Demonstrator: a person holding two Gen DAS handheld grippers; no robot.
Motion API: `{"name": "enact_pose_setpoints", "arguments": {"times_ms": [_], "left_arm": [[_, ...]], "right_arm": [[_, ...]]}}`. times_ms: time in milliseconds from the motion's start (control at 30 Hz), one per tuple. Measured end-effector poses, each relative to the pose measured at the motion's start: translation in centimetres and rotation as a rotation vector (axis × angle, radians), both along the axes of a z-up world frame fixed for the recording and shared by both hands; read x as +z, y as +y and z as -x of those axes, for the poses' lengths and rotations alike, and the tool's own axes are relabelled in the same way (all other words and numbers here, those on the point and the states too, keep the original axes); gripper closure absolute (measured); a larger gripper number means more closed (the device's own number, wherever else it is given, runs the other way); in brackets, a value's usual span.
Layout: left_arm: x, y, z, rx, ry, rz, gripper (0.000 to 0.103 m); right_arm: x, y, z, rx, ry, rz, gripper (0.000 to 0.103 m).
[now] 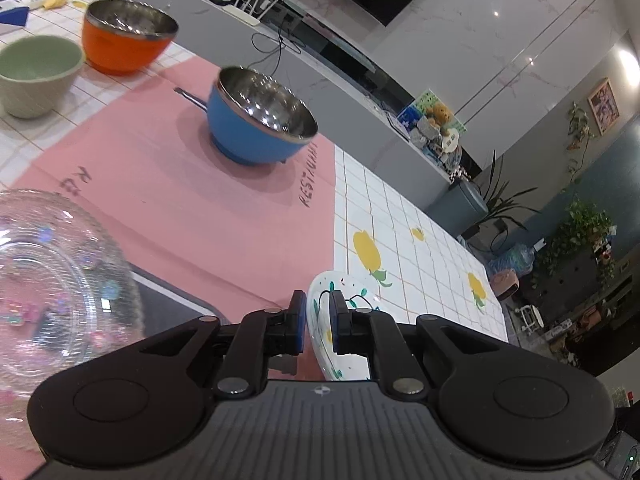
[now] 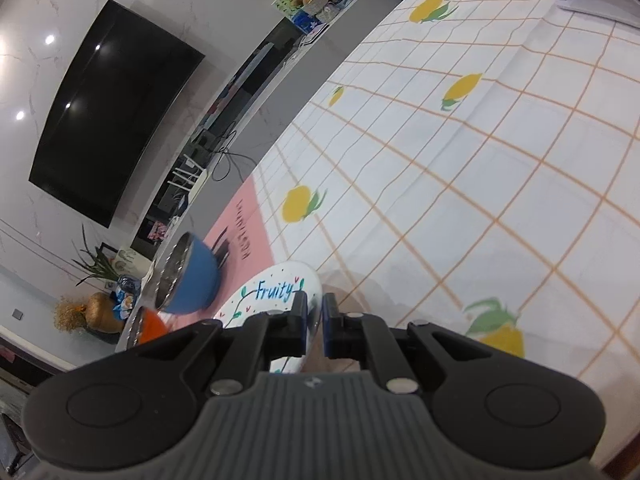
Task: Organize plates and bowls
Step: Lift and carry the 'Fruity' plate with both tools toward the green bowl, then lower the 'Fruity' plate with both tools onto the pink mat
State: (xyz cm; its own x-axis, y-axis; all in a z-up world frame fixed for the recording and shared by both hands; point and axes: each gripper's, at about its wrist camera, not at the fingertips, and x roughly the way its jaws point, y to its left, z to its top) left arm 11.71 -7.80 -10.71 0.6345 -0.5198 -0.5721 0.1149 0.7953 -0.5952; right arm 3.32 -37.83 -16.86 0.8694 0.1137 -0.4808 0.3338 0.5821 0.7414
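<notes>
The clear ribbed glass plate [image 1: 52, 280], left of the blue steel-lined bowl [image 1: 262, 120], is blurred and edge-cropped.

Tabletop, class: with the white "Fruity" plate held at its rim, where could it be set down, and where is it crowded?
Free: the checked lemon-print tablecloth right of the pink placemat, and the mat between the blue steel-lined bowl and clear glass plate. Crowded: the far corner around the orange steel-lined bowl and pale green bowl.
</notes>
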Motion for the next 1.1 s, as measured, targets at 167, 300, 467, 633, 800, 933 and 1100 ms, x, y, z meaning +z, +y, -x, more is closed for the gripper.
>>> {"name": "enact_pose_setpoints", "arguments": {"times_ms": [167, 300, 467, 633, 800, 933, 1100], "left_arm": [[1.0, 2.0, 1.0, 0.026, -0.008, 0.037, 0.090], [1.5, 3.7, 1.5, 0.050, -0.018, 0.042, 0.090], [1.8, 6.3, 1.8, 0.087, -0.012, 0.074, 0.090], [1.9, 9.3, 2.1, 0.132, -0.007, 0.091, 0.090], [1.8, 12.1, 2.5, 0.178, -0.004, 0.092, 0.090], [1.3, 14.2, 2.9, 0.213, 0.010, 0.092, 0.090], [0.4, 16.3, 3.2, 0.254, 0.034, 0.091, 0.090]], "right_arm": [[1.1, 1.9, 0.7, 0.024, -0.010, 0.015, 0.097], [1.9, 3.3, 0.8, 0.051, -0.021, 0.018, 0.097], [2.6, 5.7, 1.1, 0.083, -0.025, 0.037, 0.097], [3.0, 8.1, 0.8, 0.129, -0.027, 0.049, 0.097], [3.3, 10.6, 0.1, 0.173, -0.030, 0.058, 0.097], [3.4, 12.6, -0.4, 0.210, -0.033, 0.065, 0.097], [3.1, 14.8, -1.1, 0.259, -0.026, 0.071, 0.097]]}}
